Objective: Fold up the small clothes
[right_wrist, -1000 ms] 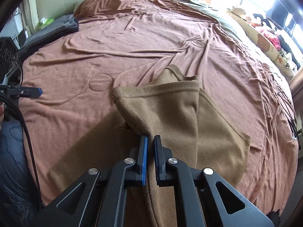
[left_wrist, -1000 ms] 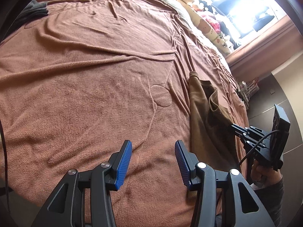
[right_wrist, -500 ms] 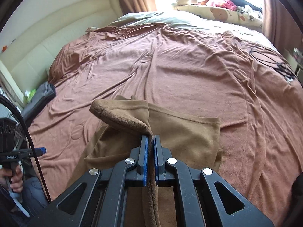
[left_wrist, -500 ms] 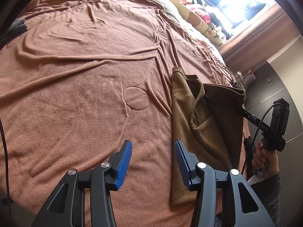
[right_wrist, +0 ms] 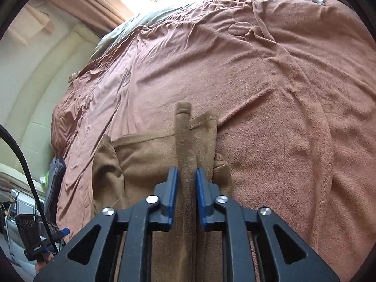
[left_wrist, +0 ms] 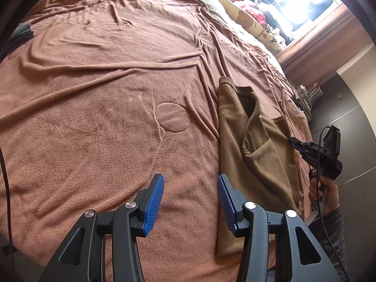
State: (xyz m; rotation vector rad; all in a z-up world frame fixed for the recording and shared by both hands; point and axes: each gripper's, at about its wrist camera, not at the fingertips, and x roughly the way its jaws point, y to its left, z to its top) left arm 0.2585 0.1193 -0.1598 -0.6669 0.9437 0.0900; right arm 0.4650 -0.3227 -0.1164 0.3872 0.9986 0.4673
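Lying on the rust-brown fleece blanket that covers the bed, the small olive-brown fleece garment sits near the bed's edge on the person's side. In the left wrist view its long axis runs from the near edge of the bed away toward the window end, with a collar-like rolled edge at the far end and a loose flap folded across its middle. From the right wrist view the same garment spreads out to the left of the fingers, its hemmed edge running crosswise.

The right gripper has a rolled ridge of that fabric standing up between its blue pads. The jaws have just been opening, so there's now a narrow gap and the fabric sits loosely between them; the pads no longer look like they're pressing on it. The ridge points straight ahead, away from the gripper.

The left gripper hovers over bare blanket just left of the garment, jaws about half open with nothing between them. A hand in a grey sleeve holds the right gripper's handle at the right edge of that view.
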